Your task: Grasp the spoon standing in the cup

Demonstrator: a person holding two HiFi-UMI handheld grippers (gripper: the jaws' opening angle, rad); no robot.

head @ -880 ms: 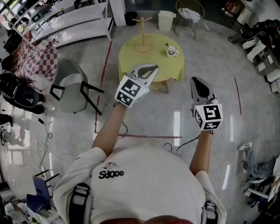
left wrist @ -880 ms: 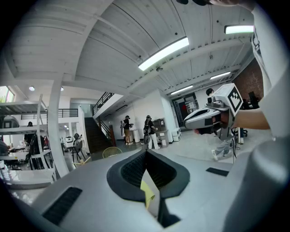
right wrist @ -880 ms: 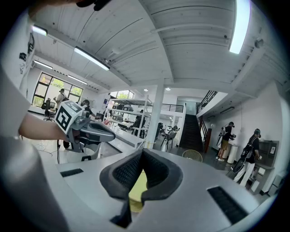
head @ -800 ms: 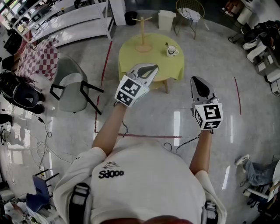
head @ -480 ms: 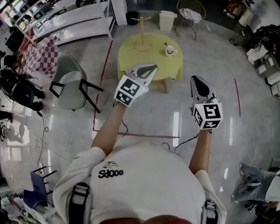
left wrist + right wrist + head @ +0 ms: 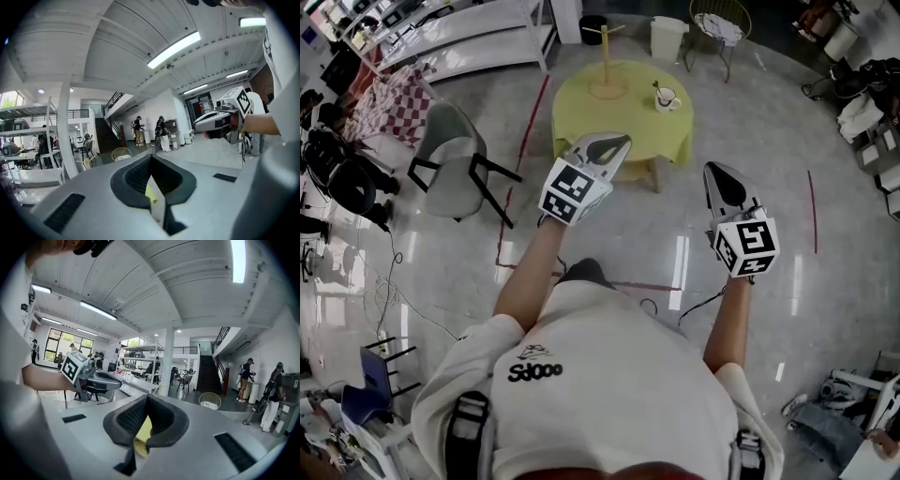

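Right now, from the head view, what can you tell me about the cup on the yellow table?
The cup is small and white, ceramic by its look, and stands upright on the round yellow table, near its far right edge. A thin dark spoon stands in it and leans to the left. A saucer seems to lie under it, but it is too small to confirm. Nothing else touches it.
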